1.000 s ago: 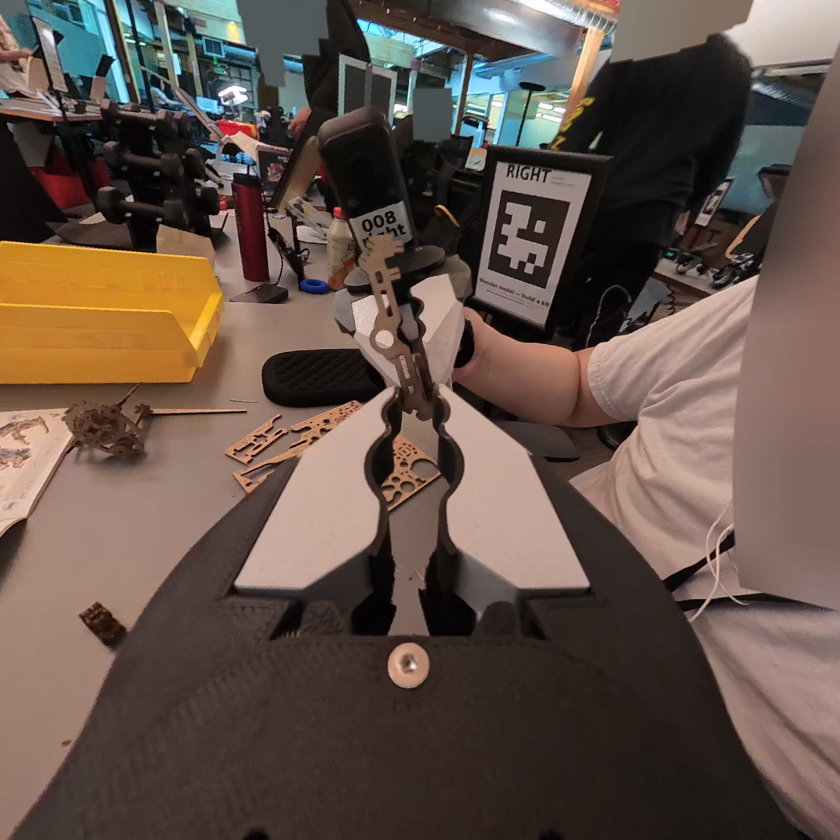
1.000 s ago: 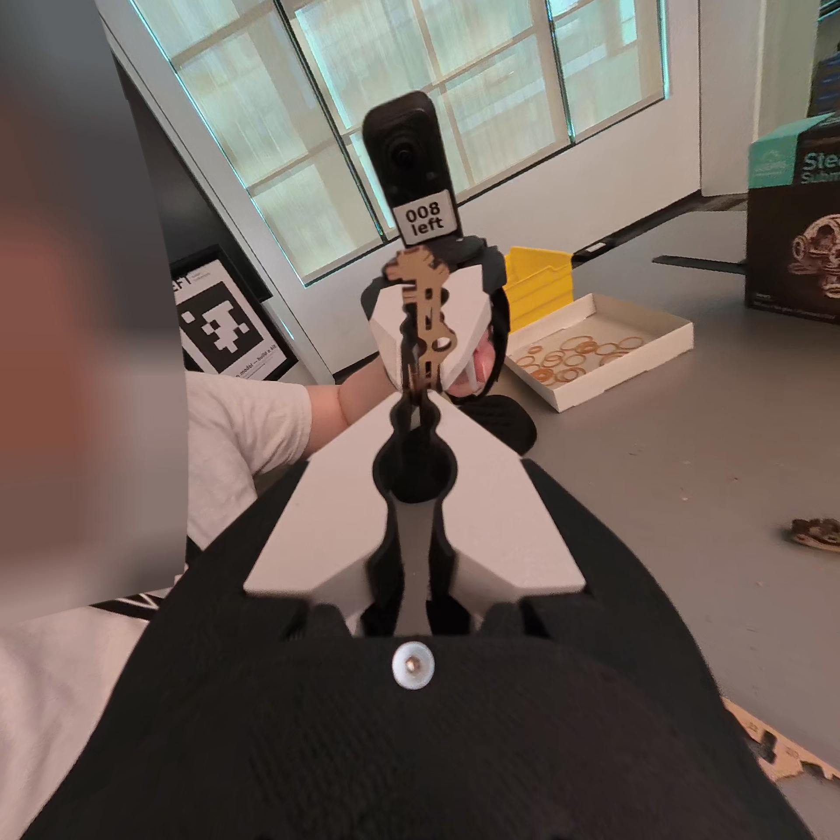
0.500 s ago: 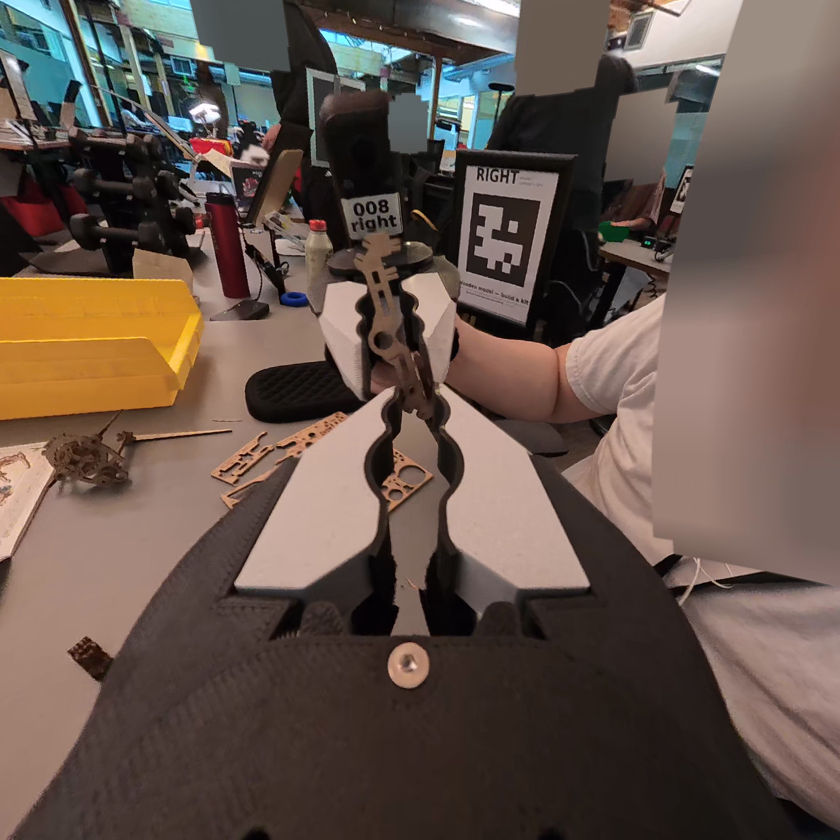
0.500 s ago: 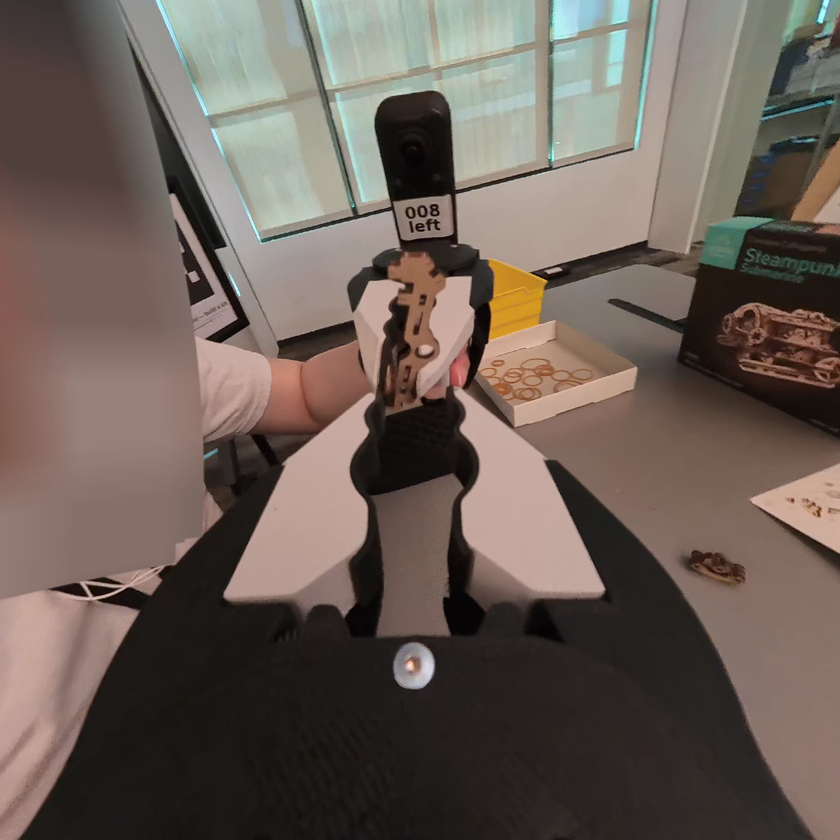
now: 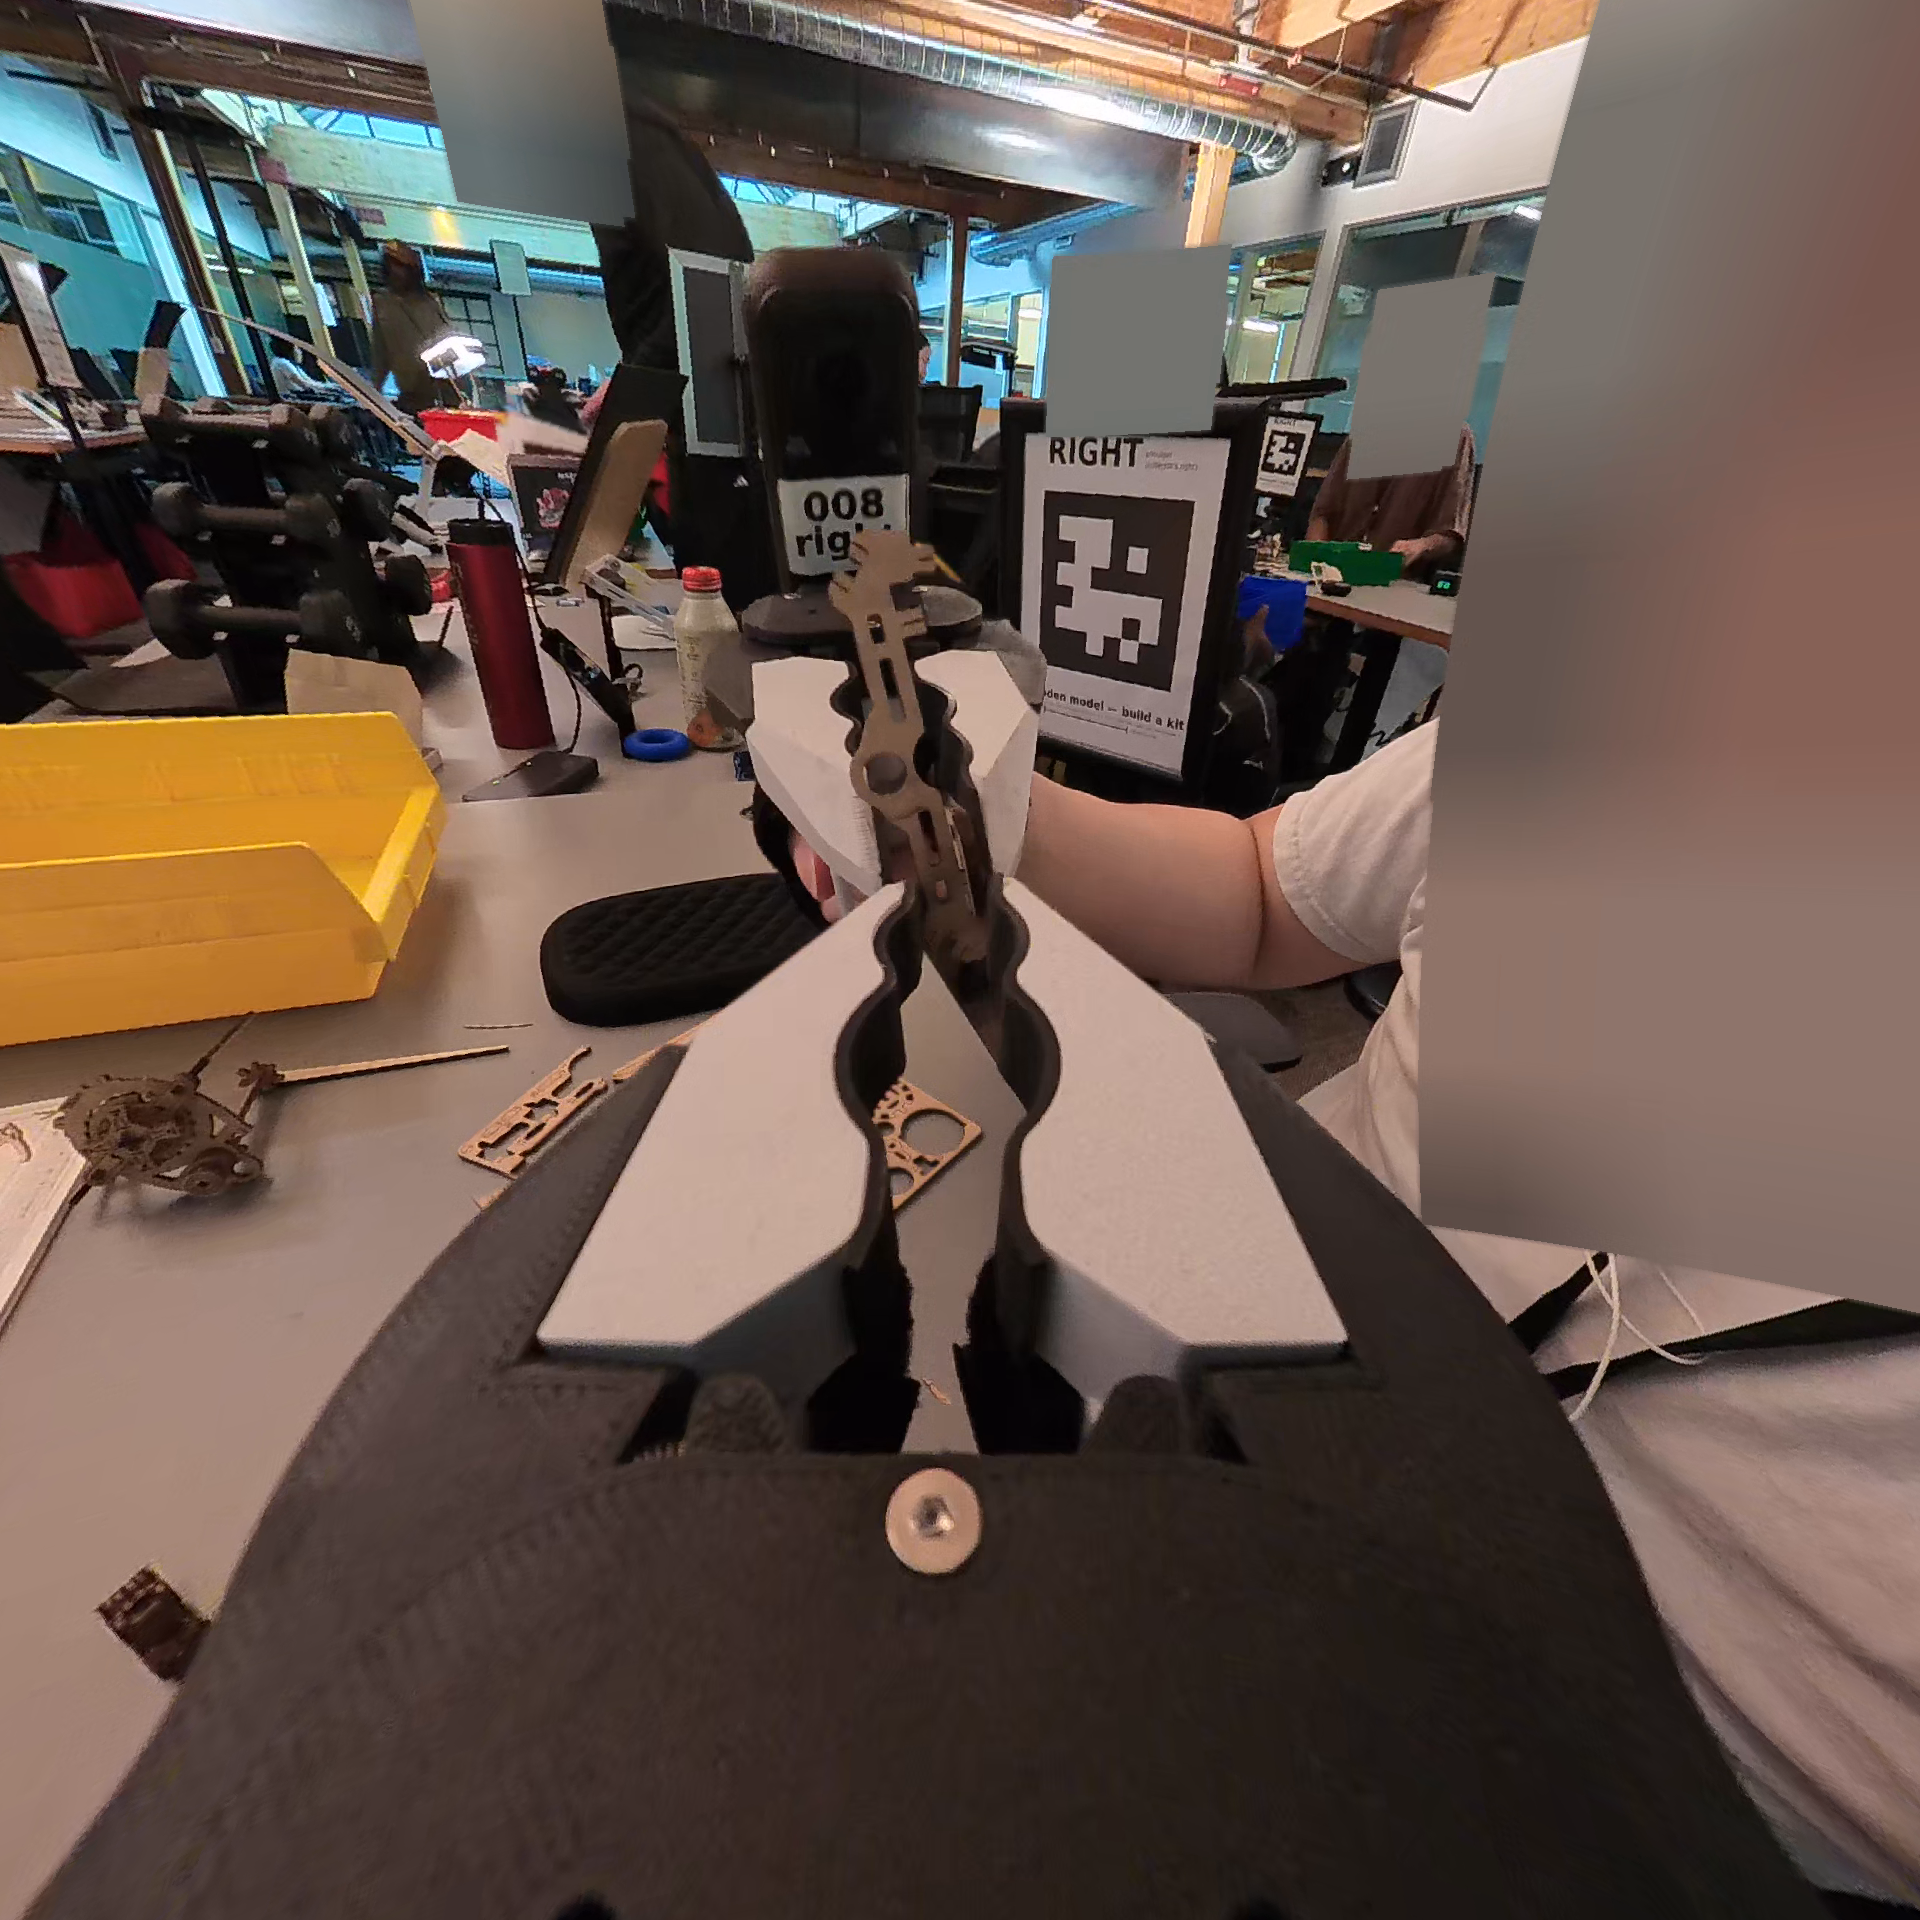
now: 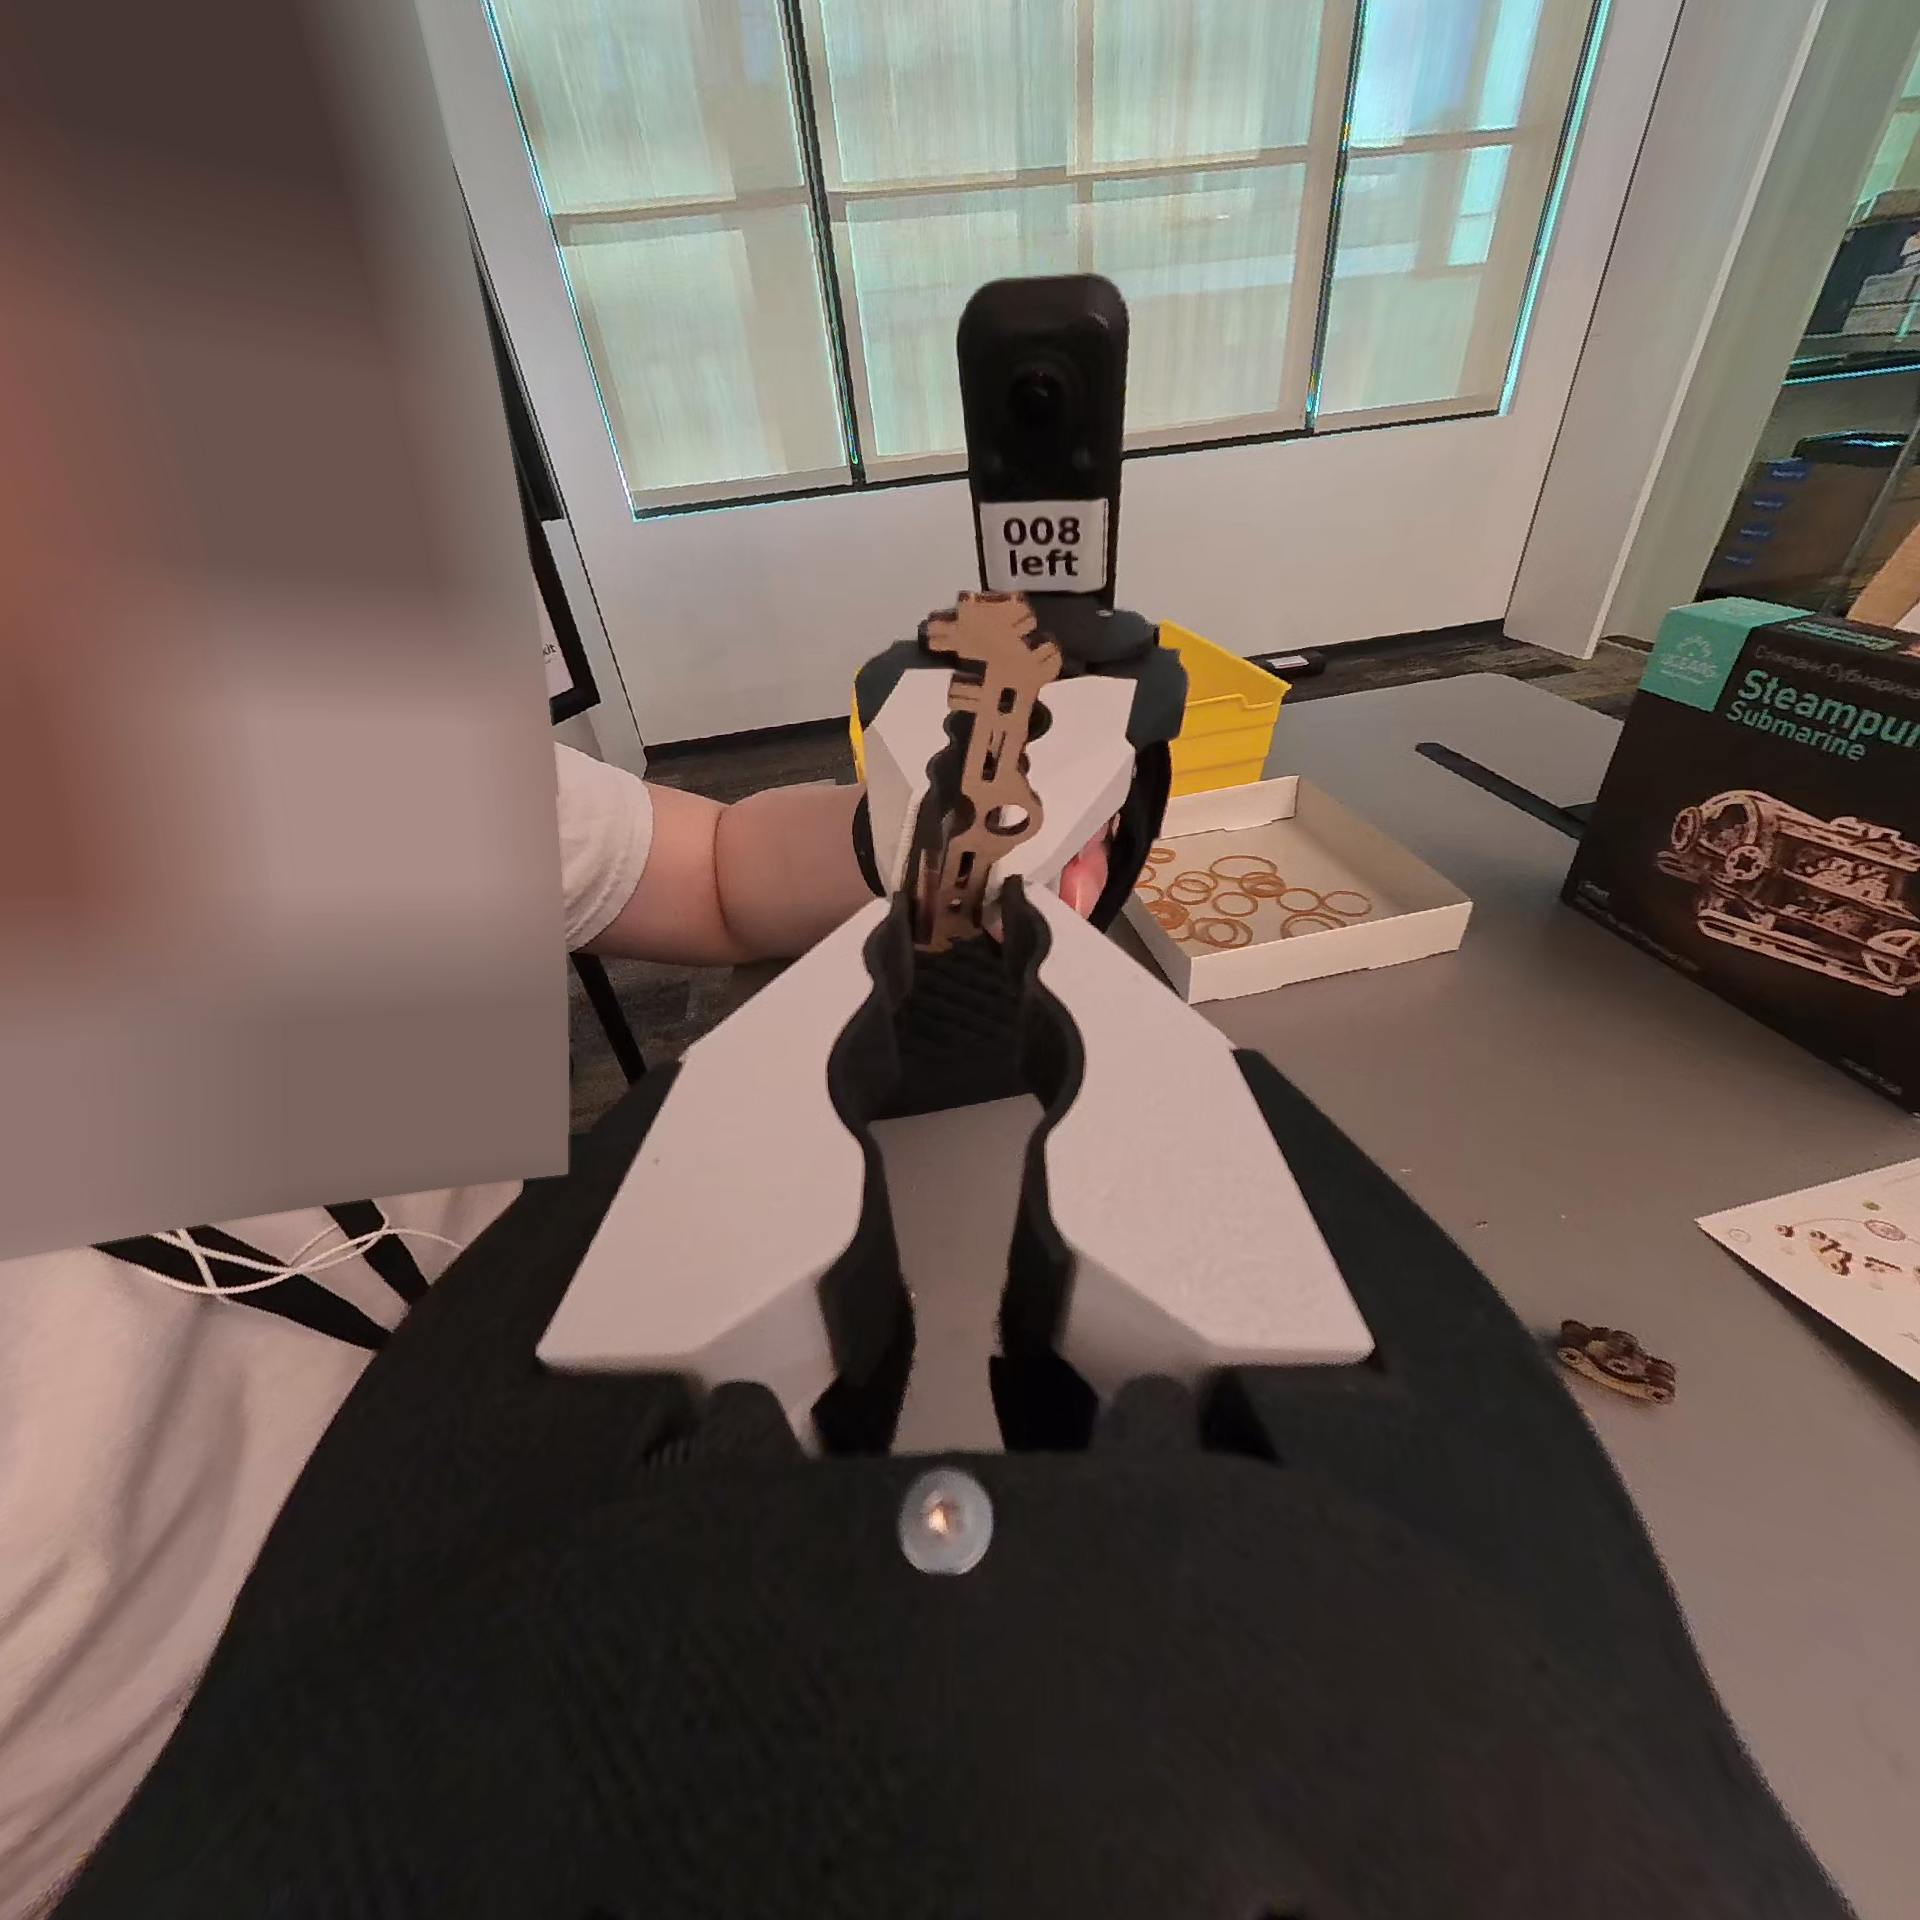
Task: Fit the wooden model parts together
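A flat, notched wooden strip [image 5: 888, 727] stands upright between my two grippers, which face each other above the grey table [image 6: 1455, 1091]. My left gripper [image 5: 951, 904] is shut on the strip's lower end. In the right wrist view the strip [image 6: 992, 748] rises in front of the left gripper [image 6: 966, 883]. My right gripper [image 6: 956, 914] is open, with its jaws apart on either side of the strip's bottom tip and not pressing it. In the left wrist view the right gripper [image 5: 925, 873] shows just behind the strip.
On the left side are a yellow bin [image 5: 208, 862], a partly built wooden model [image 5: 156, 1132], cut-out wooden sheets [image 5: 530, 1112] and a black pad [image 5: 665, 945]. On the right side are a white tray of rubber bands [image 6: 1299, 894], the kit box [image 6: 1766, 831], an instruction sheet [image 6: 1829, 1257] and a small wooden piece [image 6: 1616, 1356]. Less than 4 cm separates the two grippers' tips. About 25 cm separates my right fingertips from the small wooden piece [image 6: 1616, 1356]. It turns up in the left wrist view [image 5: 163, 1598] as well.
My right gripper was shut on the strip a second ago and has opened. The left gripper keeps its hold. Both grippers have turned a little while still facing each other.
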The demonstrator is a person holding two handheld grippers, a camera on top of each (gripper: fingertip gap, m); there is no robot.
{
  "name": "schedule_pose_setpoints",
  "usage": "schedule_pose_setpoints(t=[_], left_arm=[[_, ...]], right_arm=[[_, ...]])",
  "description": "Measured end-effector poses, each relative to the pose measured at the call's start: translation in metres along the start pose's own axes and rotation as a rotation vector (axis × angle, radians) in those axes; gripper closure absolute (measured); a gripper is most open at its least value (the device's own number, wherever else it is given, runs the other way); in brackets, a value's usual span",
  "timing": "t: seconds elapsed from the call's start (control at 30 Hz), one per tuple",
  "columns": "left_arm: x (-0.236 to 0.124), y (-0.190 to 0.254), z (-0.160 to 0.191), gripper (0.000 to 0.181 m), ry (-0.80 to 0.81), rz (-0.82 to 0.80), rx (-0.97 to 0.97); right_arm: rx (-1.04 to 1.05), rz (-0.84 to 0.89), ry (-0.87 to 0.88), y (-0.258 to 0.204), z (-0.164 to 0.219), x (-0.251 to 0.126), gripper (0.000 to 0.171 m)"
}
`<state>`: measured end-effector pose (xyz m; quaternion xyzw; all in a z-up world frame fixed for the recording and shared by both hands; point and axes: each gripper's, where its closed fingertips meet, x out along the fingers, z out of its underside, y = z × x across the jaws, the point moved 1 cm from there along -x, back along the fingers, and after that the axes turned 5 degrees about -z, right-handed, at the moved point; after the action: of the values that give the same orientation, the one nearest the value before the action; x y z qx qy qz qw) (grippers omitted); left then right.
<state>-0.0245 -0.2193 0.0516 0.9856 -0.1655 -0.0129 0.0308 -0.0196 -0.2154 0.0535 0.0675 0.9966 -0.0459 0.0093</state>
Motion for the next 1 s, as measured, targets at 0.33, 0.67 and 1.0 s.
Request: schedule_pose_setpoints(t=[0.33, 0.67, 1.0], left_arm=[[0.0, 0.004, -0.005, 0.171, 0.02, 0.026, -0.019], [-0.005, 0.006, -0.006, 0.171, 0.004, 0.018, 0.059], [-0.004, 0.007, -0.012, 0.171, 0.069, 0.07, -0.054]], right_arm=[[0.098, -0.064, 0.034, -0.003, -0.004, 0.0, 0.156], [0.158, -0.105, 0.059, -0.004, -0.006, 0.005, 0.155], [0.027, -0.059, -0.002, -0.006, -0.011, 0.004, 0.154]])
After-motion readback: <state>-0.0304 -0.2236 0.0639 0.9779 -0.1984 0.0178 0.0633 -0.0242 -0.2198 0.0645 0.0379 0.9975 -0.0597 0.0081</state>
